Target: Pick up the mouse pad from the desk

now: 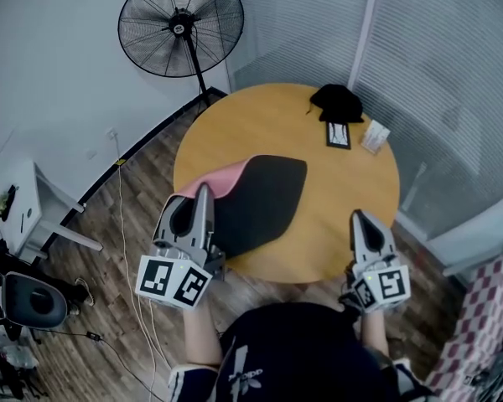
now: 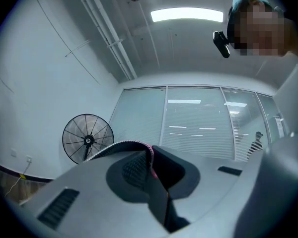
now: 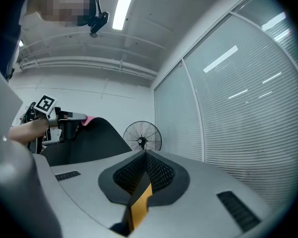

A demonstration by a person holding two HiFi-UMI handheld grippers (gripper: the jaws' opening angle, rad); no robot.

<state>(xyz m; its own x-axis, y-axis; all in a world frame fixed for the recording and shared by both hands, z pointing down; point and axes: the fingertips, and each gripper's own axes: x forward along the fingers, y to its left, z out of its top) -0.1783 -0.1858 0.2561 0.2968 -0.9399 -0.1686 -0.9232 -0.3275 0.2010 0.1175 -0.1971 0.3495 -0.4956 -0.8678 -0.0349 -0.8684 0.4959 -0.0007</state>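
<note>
Black mouse pad [image 1: 264, 199]: its near-left corner is raised off the wooden table [image 1: 335, 182], with the pink underside curling into view. The rest lies flat on the half of the tabletop nearer you.
Left gripper [image 1: 203, 193]: your jaws are clamped on that raised corner, pinching the pink-edged rim between them.
Right gripper [image 1: 358, 218]: your jaws are pressed together and empty. It sits at the table's near-right edge, well apart from the pad.
Far side of table: a black bundle [image 1: 336, 100], a dark flat card [image 1: 339, 134] just in front of it, and a white packet [image 1: 375, 136] beside the card.
Between pad and those three: bare wood only.
Floor fan [image 1: 181, 25]: stands beyond the table's far-left edge, by the white wall.
Cable [image 1: 126, 224]: runs along the wood floor left of the table, near your left gripper's side.
</note>
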